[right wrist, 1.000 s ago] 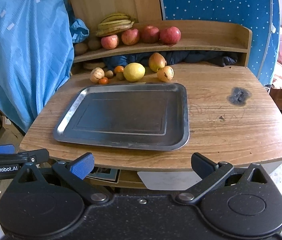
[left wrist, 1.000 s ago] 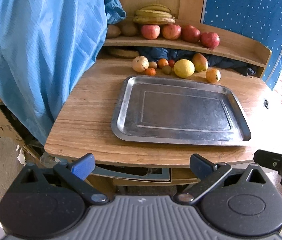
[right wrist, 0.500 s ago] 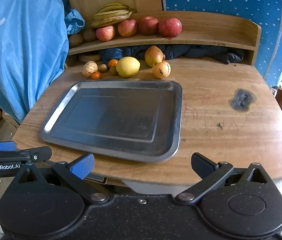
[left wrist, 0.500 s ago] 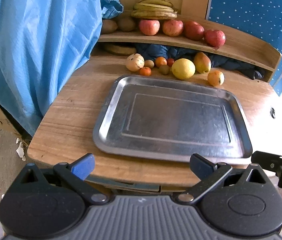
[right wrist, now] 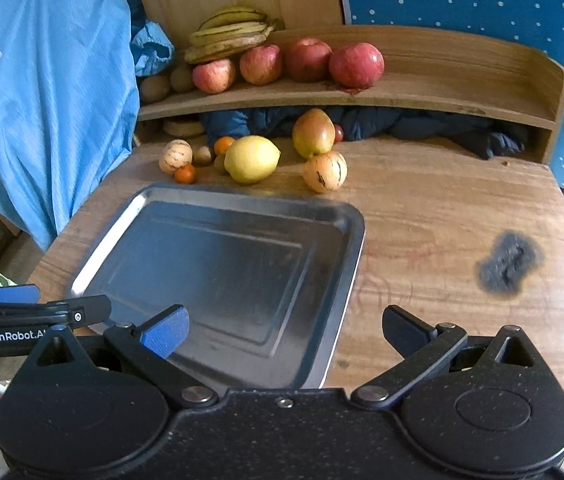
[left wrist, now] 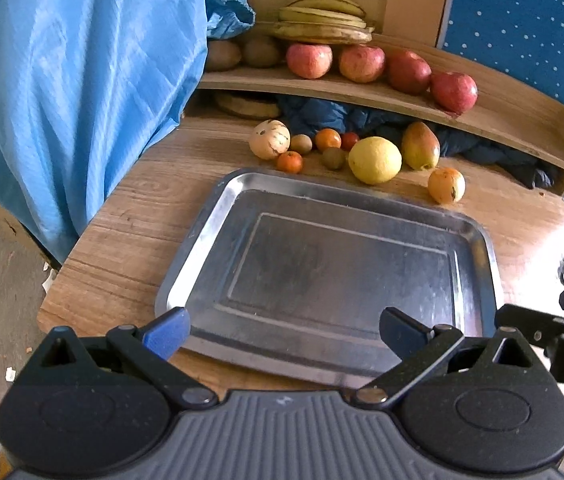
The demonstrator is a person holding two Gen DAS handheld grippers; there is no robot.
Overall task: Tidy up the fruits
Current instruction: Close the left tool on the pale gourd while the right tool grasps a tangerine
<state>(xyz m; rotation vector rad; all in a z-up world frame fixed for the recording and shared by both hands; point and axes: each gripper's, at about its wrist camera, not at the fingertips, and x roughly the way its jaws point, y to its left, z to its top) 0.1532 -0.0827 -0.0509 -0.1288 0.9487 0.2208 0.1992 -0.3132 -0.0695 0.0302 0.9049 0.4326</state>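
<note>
Both grippers, left and right, hang over the near edge of the bare tray with fingers wide apart, holding nothing. The fruits sit behind it: lemon, pear, apples on the shelf.

Left hand-held gripper and right hand-held gripper, jaws wide apart.

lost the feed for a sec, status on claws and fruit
Left claw and right claw open, empty, low over the tray's near edge. Tray bare; lemon and small fruit on table behind it. Nothing in the way.
</note>
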